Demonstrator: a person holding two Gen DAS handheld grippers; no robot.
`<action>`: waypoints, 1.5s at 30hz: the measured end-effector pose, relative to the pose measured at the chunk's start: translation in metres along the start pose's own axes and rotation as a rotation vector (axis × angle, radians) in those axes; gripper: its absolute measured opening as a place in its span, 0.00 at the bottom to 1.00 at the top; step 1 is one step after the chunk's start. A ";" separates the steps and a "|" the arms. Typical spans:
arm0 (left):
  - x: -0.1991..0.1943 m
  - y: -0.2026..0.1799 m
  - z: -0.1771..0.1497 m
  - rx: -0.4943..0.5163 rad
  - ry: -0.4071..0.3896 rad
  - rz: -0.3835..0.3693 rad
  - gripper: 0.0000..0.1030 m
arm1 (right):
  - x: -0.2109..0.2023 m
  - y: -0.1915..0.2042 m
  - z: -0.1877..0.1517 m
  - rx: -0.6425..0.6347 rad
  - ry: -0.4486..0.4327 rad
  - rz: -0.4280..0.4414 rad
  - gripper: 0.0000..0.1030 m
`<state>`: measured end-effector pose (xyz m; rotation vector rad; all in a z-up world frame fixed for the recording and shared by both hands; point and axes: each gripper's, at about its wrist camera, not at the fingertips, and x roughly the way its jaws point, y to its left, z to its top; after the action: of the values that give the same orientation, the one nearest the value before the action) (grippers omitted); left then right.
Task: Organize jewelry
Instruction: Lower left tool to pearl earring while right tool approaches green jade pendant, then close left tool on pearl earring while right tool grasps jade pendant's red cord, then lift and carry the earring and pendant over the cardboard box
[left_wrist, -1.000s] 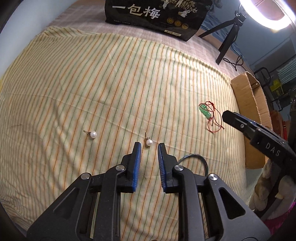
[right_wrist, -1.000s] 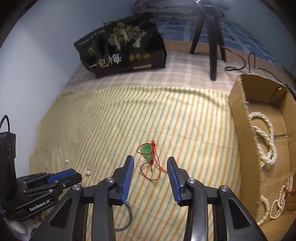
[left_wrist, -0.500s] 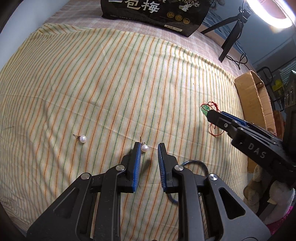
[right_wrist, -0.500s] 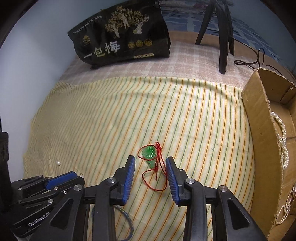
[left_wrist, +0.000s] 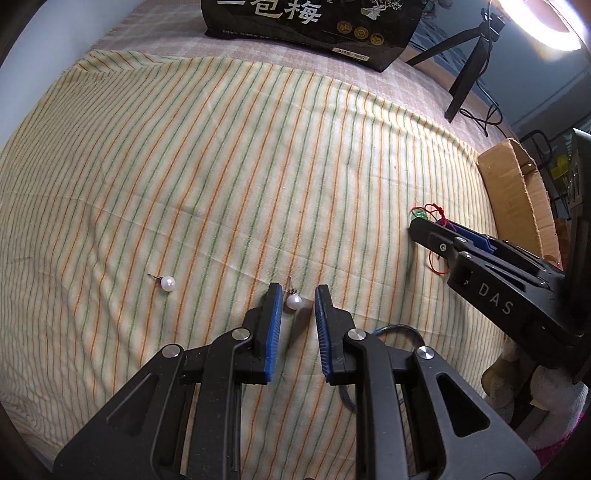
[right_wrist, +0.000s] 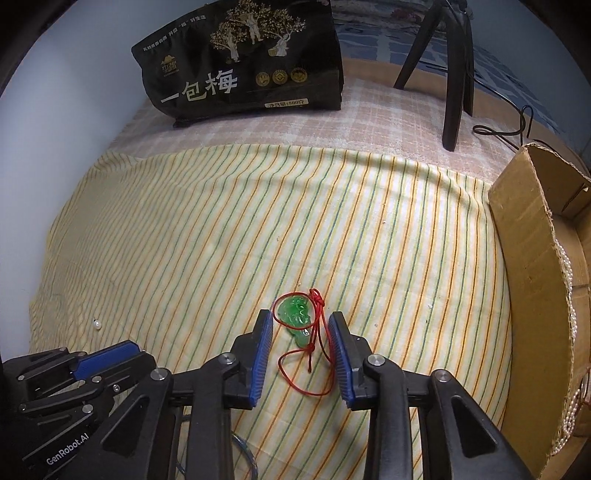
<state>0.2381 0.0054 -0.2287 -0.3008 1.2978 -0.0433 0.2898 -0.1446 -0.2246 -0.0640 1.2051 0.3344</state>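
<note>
Left wrist: left claw parted around pearl earring; right claw parted around pendant.

Striped cloth: two pearl earrings left, corded pendant right. Cardboard box at right edge holds pearl strands. Bag behind.

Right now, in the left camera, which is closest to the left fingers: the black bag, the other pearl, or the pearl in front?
1. Front pearl earring, between the left gripper fingers.
2. Other pearl earring, off left.
3. Black bag, far back.
</note>
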 end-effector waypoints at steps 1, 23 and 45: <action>0.001 0.001 0.000 -0.001 0.000 0.006 0.12 | 0.001 0.001 0.000 -0.005 -0.001 -0.004 0.29; -0.026 -0.002 0.001 0.014 -0.085 0.008 0.06 | -0.035 -0.015 -0.004 0.042 -0.086 0.028 0.11; -0.098 -0.090 -0.023 0.166 -0.233 -0.137 0.06 | -0.151 -0.074 -0.022 0.086 -0.289 0.017 0.11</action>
<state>0.2012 -0.0661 -0.1202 -0.2445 1.0339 -0.2248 0.2437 -0.2532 -0.1031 0.0679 0.9330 0.2950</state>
